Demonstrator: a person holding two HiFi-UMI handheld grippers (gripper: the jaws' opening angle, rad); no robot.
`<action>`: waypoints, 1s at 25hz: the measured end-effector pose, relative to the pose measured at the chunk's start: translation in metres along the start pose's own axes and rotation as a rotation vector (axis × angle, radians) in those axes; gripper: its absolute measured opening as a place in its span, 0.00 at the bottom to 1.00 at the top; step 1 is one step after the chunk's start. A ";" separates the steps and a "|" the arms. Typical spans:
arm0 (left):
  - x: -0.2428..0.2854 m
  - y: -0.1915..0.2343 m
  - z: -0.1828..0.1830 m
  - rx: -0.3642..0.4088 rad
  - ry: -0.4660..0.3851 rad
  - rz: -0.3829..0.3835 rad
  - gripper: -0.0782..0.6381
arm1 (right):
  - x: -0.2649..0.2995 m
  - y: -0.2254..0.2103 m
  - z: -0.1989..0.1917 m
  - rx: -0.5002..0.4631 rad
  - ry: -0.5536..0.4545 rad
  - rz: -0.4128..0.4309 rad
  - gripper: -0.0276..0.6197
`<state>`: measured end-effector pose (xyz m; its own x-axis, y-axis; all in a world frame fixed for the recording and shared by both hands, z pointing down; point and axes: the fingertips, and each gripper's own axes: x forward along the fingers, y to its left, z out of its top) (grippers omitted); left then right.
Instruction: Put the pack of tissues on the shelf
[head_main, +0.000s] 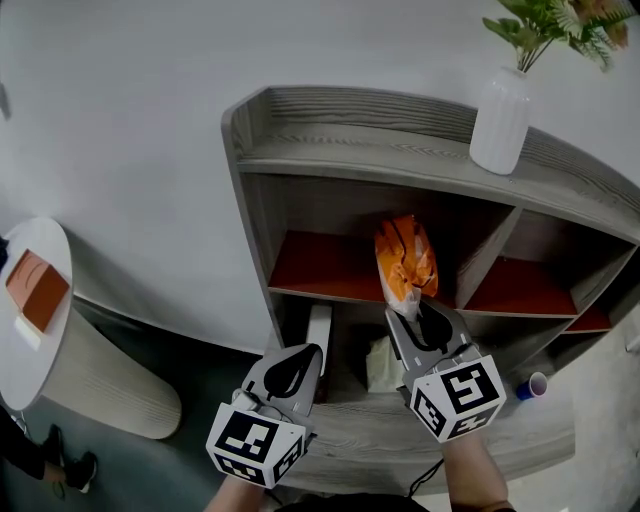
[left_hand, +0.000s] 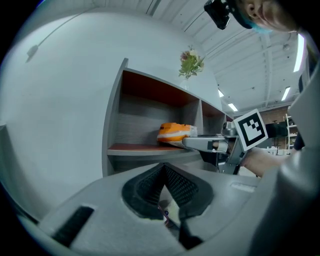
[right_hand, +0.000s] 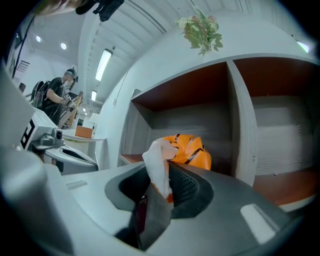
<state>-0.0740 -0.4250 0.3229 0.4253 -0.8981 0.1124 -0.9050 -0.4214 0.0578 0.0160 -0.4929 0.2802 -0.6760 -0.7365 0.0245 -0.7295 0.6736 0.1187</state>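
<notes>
The orange pack of tissues (head_main: 405, 255) lies in the grey shelf's (head_main: 330, 150) red-floored middle compartment, its white crimped end toward me. My right gripper (head_main: 412, 318) is level at that end. In the right gripper view the white flap (right_hand: 156, 165) stands up between the jaws of the right gripper (right_hand: 159, 172), which are slightly parted and not squeezing it, with the orange pack (right_hand: 192, 152) just beyond. In the left gripper view the pack (left_hand: 175, 132) rests on the shelf board with the right gripper (left_hand: 200, 143) at its end. My left gripper (head_main: 300, 365) hangs lower left, shut and empty; its tips meet (left_hand: 162, 170).
A white ribbed vase (head_main: 500, 120) with greenery stands on the shelf top. A divider (head_main: 488, 255) closes the compartment on the right. Lower compartment holds white items (head_main: 318, 340). A round white table (head_main: 55, 250) with an orange box (head_main: 38, 290) is at left; a blue cup (head_main: 535, 385) at right.
</notes>
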 end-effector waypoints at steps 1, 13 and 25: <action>0.000 -0.001 0.000 0.001 0.001 -0.002 0.10 | 0.000 0.002 0.000 0.005 0.000 0.015 0.21; -0.005 -0.002 0.005 0.008 -0.029 -0.010 0.10 | -0.006 0.022 0.008 0.080 -0.046 0.100 0.54; -0.008 -0.011 0.006 -0.010 -0.049 -0.064 0.10 | -0.051 0.014 0.016 0.189 -0.155 -0.036 0.23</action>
<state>-0.0672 -0.4135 0.3157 0.4813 -0.8745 0.0596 -0.8758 -0.4770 0.0734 0.0390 -0.4450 0.2643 -0.6461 -0.7520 -0.1305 -0.7504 0.6571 -0.0714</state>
